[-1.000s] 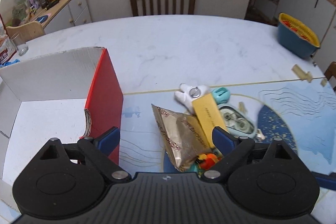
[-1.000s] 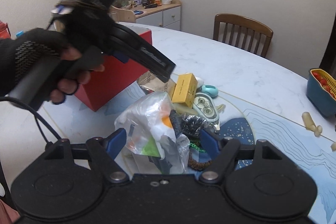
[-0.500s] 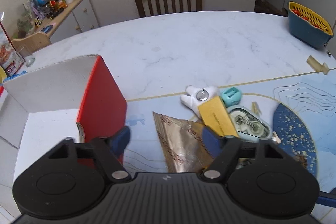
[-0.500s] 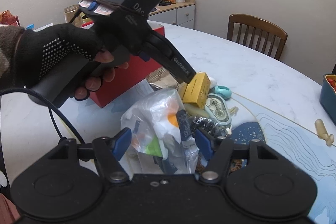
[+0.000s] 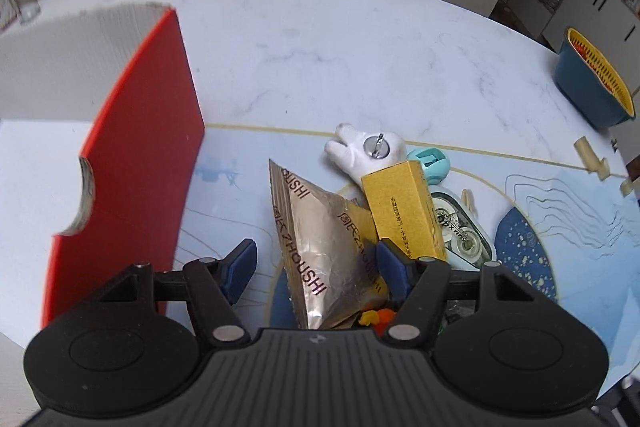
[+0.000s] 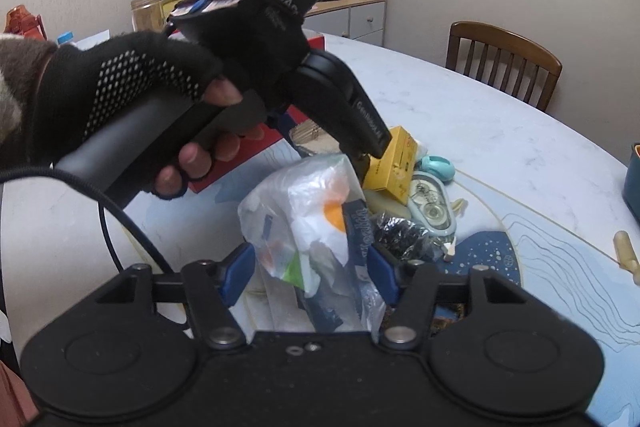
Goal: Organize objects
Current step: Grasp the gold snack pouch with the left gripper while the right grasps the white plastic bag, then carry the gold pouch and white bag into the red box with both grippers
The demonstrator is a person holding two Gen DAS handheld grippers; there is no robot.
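Currently, my left gripper (image 5: 316,265) holds its fingers spread around the foil pouch (image 5: 324,243) at lower centre, not clamping. My right gripper (image 6: 310,273) fingers stand apart beside the plastic bag (image 6: 304,219), lower centre, on the counter (image 5: 340,47).

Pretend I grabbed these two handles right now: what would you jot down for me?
Left claw: open, low over the gold foil packet, gripping nothing.
Right claw: open around the clear plastic bag, not closed.
The pile, including the yellow box, white tooth-shaped toy and tape dispenser, sits on the table beside the red box.
Nothing visible in the box yet; the whole pile remains.
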